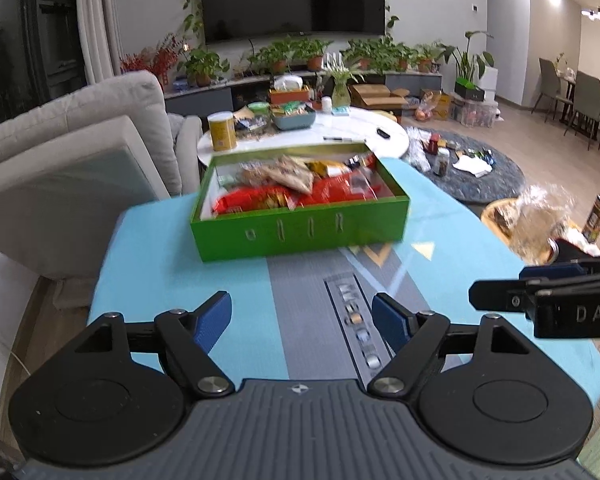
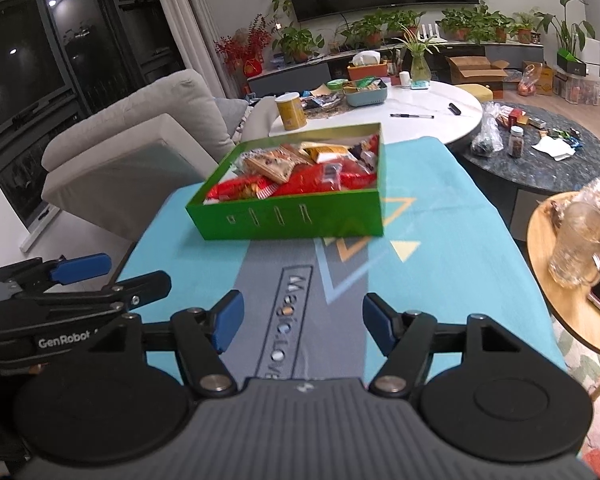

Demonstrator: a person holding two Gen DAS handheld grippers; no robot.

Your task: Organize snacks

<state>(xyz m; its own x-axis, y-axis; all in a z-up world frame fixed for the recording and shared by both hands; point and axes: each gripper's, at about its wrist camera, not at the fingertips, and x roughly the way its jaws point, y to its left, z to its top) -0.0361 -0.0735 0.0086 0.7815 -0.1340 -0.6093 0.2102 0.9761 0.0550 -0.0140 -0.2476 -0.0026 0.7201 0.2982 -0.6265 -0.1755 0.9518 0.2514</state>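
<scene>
A green box (image 1: pixel 300 232) (image 2: pixel 288 220) stands on the far half of a blue and grey mat (image 1: pixel 180 304) (image 2: pixel 440 264). It is filled with snack packets (image 1: pixel 300 184) (image 2: pixel 300 176), red, tan and yellow. My left gripper (image 1: pixel 302 322) is open and empty above the mat's near half, well short of the box. My right gripper (image 2: pixel 300 322) is open and empty beside it, also short of the box. Each gripper shows at the edge of the other's view: the right gripper in the left wrist view (image 1: pixel 540 292), the left gripper in the right wrist view (image 2: pixel 112 276).
A white round table (image 1: pixel 360 132) (image 2: pixel 420 120) behind the mat holds a yellow can (image 1: pixel 222 130) (image 2: pixel 291 111) and a blue basket of snacks (image 2: pixel 366 90). A wooden side table (image 2: pixel 540 232) at the right holds a glass mug (image 2: pixel 580 248). A grey sofa (image 1: pixel 80 152) stands left.
</scene>
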